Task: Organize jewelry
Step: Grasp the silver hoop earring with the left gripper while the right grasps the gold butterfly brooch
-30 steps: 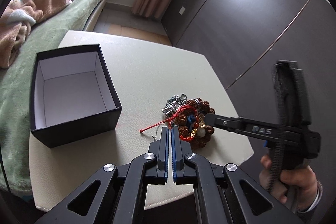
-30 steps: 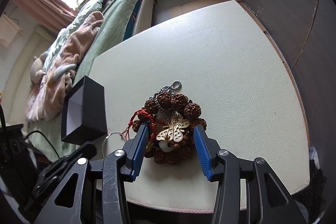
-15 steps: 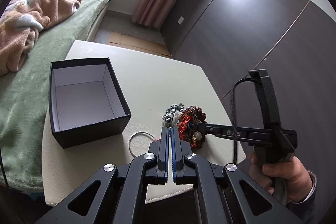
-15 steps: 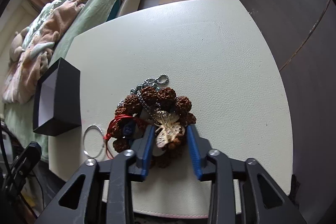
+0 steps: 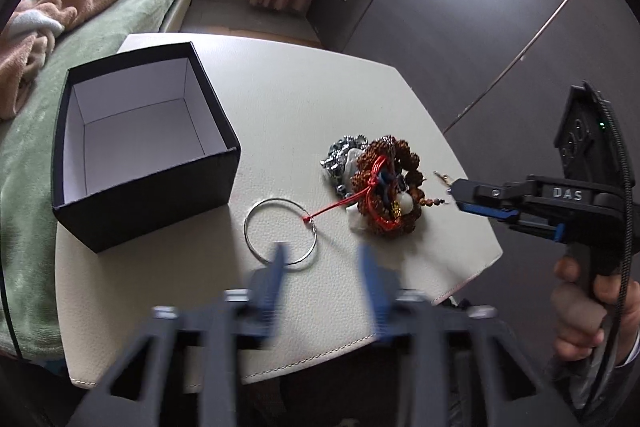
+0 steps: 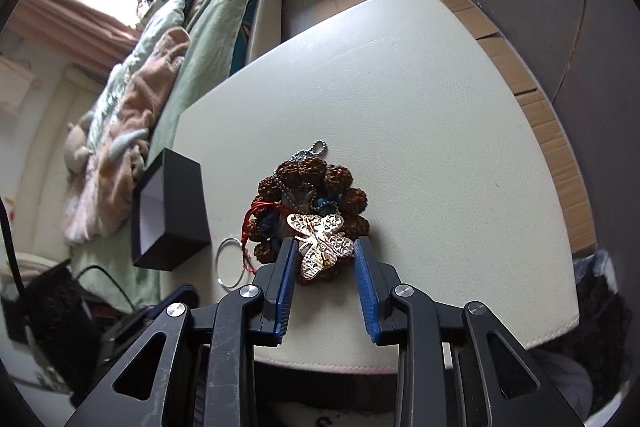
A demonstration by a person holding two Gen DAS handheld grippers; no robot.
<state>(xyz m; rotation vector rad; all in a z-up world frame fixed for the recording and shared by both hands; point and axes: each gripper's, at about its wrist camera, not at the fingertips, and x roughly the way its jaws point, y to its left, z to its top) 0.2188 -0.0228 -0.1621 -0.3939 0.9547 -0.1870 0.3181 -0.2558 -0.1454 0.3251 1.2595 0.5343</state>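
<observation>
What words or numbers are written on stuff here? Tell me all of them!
"DAS": white letters on the black body of the right claw, seen from the left wrist camera.
Raised marks on the black upright plate above that claw: too dim to read.
The box, the butterfly charm and the table show no writing.

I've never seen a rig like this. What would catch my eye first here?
Probably the tangled heap of jewelry in the middle of the pale table, topped by a gold butterfly between the right gripper's open fingers. To its left stands an open black box, with a silver ring lying between.
</observation>
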